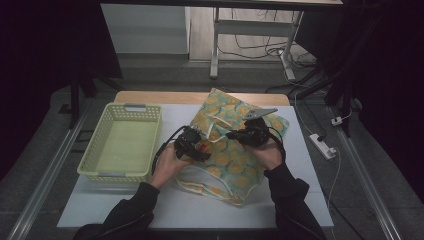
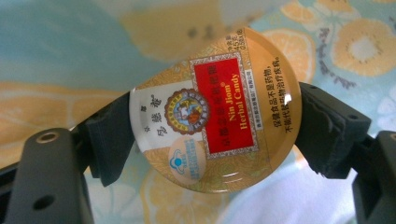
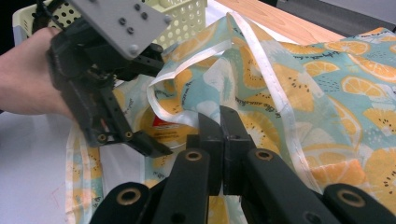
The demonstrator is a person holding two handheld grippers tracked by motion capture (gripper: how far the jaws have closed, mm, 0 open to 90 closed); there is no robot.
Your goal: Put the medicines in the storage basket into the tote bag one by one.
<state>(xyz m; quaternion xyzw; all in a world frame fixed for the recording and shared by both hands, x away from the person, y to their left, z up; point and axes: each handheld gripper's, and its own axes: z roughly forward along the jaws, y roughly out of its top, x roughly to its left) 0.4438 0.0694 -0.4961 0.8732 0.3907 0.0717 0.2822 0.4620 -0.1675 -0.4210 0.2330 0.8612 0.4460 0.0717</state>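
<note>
my left gripper [image 2: 205, 121] is clamped on a round candy tin [image 2: 215, 112], one black pad on each side of its rim, with the gold and red label facing the left gripper view. under the tin i see the fruit-print cloth bag [image 2: 345, 46], oranges on pale blue. from the high view the left gripper [image 1: 192, 144] sits over the near left part of the bag [image 1: 235, 165], which lies on the white table [image 1: 175, 205]. my right gripper [image 3: 219, 123] has its jaws pressed together, and between them i think there is bag fabric, just by the white trim [image 3: 275, 88], but i cannot tell for sure. the right gripper [image 1: 250, 134] is just beside the left one, over the bag's middle. left of my left gripper stands a pale yellow basket [image 1: 122, 142], well apart from the tin.
</note>
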